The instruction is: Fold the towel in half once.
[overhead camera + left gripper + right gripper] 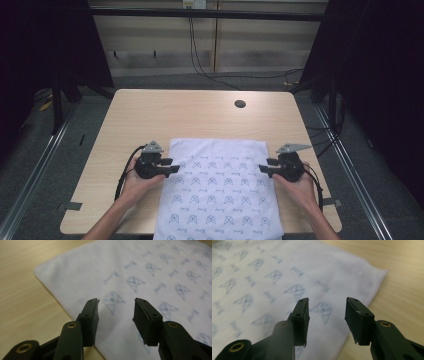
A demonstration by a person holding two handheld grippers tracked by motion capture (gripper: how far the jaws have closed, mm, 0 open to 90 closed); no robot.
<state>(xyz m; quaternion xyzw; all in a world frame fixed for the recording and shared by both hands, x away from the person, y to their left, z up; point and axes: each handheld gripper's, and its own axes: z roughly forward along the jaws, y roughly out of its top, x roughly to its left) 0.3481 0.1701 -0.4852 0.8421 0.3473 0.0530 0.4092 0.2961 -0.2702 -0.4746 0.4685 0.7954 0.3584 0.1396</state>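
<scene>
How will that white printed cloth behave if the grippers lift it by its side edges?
The white printed cloth lies flat, thin and hemmed, so it will likely sag between the left gripper and right gripper. It looks light. Its near end hangs over the table, so it may slide.

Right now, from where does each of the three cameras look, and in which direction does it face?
High view: sits above the person's side, faces forward and down on the table; shows both forearms, left gripper and right gripper at the cloth.
Left gripper view: rides the left gripper, faces along its open jaws over the cloth's left edge.
Right gripper view: rides the right gripper, open jaws over the right edge.
All views share the printed cloth and the table.
</scene>
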